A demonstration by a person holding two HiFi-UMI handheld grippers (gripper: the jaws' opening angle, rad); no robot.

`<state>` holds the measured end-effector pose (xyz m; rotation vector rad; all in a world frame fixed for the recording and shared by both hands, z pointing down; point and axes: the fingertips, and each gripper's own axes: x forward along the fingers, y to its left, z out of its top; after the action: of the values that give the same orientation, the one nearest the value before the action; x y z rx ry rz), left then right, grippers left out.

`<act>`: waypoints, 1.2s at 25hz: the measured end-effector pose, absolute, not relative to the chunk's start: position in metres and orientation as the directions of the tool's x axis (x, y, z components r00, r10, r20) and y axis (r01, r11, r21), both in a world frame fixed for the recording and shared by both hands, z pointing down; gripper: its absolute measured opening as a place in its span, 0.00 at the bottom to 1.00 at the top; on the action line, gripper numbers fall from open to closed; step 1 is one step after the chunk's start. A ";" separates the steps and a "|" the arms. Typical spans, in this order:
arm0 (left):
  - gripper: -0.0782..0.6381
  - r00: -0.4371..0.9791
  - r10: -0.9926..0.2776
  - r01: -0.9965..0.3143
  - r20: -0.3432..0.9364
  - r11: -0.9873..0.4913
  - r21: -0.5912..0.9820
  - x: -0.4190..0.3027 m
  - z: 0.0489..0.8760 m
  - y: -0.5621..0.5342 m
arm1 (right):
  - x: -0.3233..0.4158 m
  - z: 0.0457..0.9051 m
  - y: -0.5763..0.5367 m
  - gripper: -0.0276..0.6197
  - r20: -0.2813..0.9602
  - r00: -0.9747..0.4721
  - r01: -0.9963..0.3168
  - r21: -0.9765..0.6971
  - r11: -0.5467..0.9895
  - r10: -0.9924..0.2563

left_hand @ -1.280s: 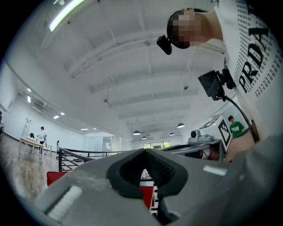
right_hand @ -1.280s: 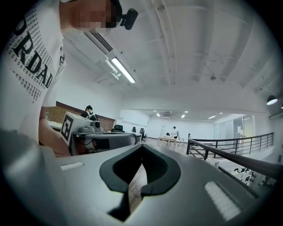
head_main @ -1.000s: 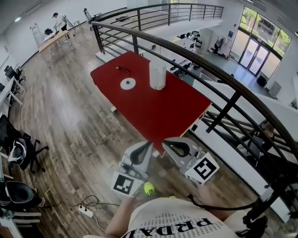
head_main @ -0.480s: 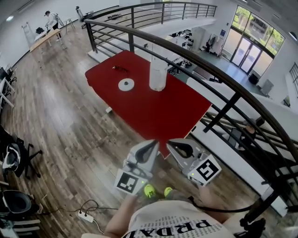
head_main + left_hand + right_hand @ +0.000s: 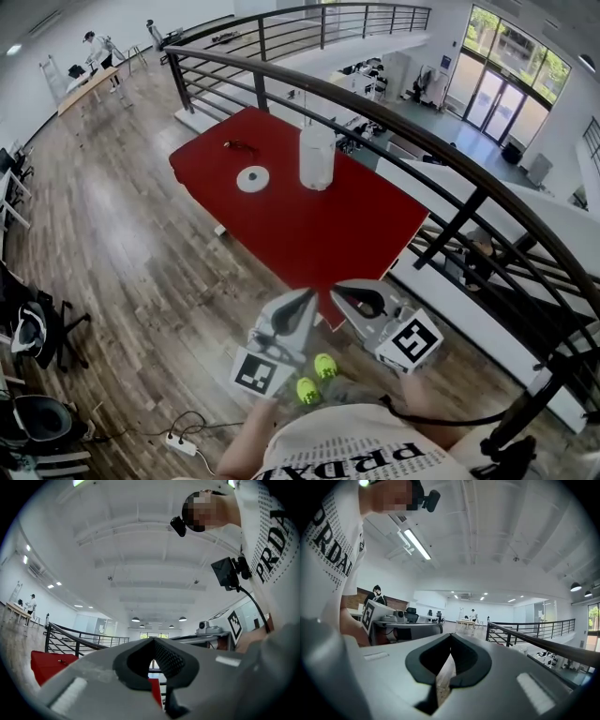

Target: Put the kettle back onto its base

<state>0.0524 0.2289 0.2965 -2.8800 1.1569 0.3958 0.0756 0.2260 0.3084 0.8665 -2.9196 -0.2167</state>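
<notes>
On the red tabletop point(image 5: 309, 225) the kettle point(image 5: 317, 157) stands upright beside its base point(image 5: 253, 178), apart from it. By my reading nothing is done yet: grasp, lift and seating all remain. The left gripper point(image 5: 305, 298) and right gripper point(image 5: 339, 289) hang well short of the tabletop, jaws closed tip to tip, empty.

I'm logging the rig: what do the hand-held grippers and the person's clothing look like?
The left hand-held gripper and right hand-held gripper are light grey with black padding inside the jaws. Each carries a white cube with black square markers. A black cable runs behind the right one. The shirt is white with black lettering.
</notes>
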 end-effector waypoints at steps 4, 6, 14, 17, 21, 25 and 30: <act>0.10 0.687 -0.687 -0.693 -0.237 -0.717 0.073 0.058 0.293 0.212 | 0.078 0.307 0.209 0.05 0.024 -0.848 -0.522 0.140 0.842 -0.530; 0.10 0.675 -0.696 -0.703 -0.245 -0.707 0.073 0.060 0.288 0.197 | 0.080 0.303 0.194 0.05 0.022 -0.854 -0.512 0.141 0.847 -0.520; 0.10 0.651 -0.718 -0.731 -0.245 -0.681 0.052 0.074 0.287 0.146 | 0.088 0.298 0.143 0.05 0.017 -0.873 -0.479 0.168 0.862 -0.488; 0.10 0.649 -0.722 -0.737 -0.239 -0.675 0.038 0.078 0.289 0.128 | 0.092 0.303 0.127 0.05 0.023 -0.874 -0.475 0.170 0.864 -0.485; 0.10 0.636 -0.734 -0.747 -0.238 -0.663 0.046 0.076 0.288 0.107 | 0.095 0.306 0.113 0.05 0.047 -0.880 -0.460 0.171 0.871 -0.474; 0.10 0.650 -0.720 -0.735 -0.243 -0.677 0.041 0.074 0.287 0.086 | 0.093 0.310 0.092 0.05 0.061 -0.868 -0.480 0.150 0.864 -0.493; 0.10 0.668 -0.703 -0.717 -0.244 -0.696 0.044 0.062 0.288 0.057 | 0.081 0.313 0.057 0.05 0.066 -0.837 -0.530 0.144 0.836 -0.543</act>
<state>0.0616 0.0565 0.2883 -2.8181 1.2007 0.3766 0.0815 0.0574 0.3131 0.8528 -2.9093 -0.1820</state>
